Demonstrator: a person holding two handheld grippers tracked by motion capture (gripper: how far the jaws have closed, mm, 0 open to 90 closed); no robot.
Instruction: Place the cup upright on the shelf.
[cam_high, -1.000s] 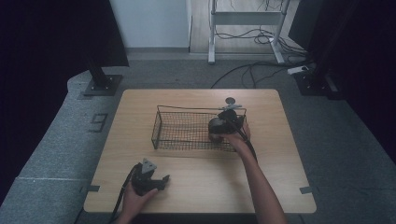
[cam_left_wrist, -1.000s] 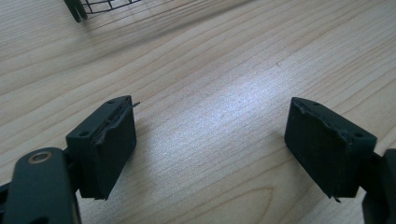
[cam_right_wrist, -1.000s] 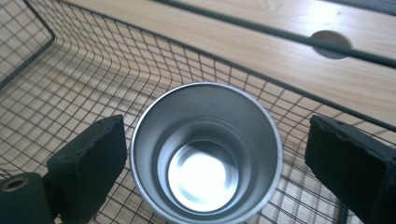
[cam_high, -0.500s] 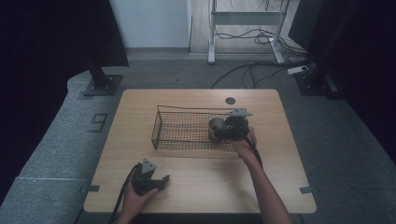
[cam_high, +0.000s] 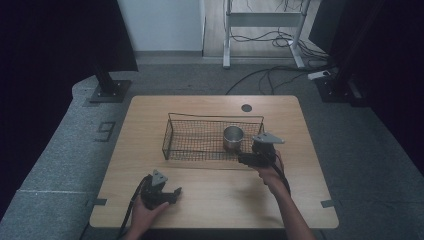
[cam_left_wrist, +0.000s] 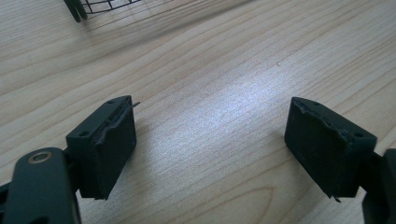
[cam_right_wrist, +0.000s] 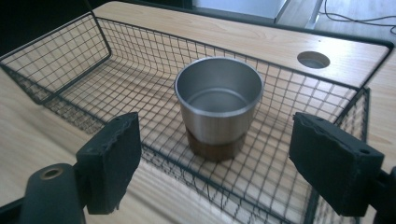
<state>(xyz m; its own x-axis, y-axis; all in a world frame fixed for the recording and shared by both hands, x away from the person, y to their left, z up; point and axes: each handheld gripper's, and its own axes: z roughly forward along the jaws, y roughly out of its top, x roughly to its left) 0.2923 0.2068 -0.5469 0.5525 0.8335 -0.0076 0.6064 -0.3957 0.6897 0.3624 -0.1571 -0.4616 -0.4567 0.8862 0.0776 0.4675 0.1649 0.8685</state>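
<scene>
The steel cup (cam_right_wrist: 218, 100) stands upright inside the wire basket (cam_right_wrist: 56, 56), toward its right end and close to the near wall, mouth up and empty. My right gripper (cam_high: 243, 159) hangs just outside that near wall, low over the counter (cam_high: 210, 200) and aimed at the cup. Its fingers (cam_right_wrist: 114, 158) have just been closing with nothing between them, and in the right gripper view they stand apart, one on each side of the cup but short of it.

The wire rim is my worry. It runs right across the front of my fingers, so a push forward at this height could catch a fingertip under it. That would shove the light basket along the counter, and the cup might rock or topple. If I go back in for the cup with the fingers this narrowed, a pad could land on its lip rather than beside it and tip it against the mesh. I think its dark base sits flat on the wires, though the view is too dim to be sure.

My left gripper (cam_high: 172, 192) rests near the counter's front edge, well apart from the basket, its fingers (cam_left_wrist: 109, 140) spread wide over bare wood. Its trailing cable could snag if I swing it over carelessly.
</scene>
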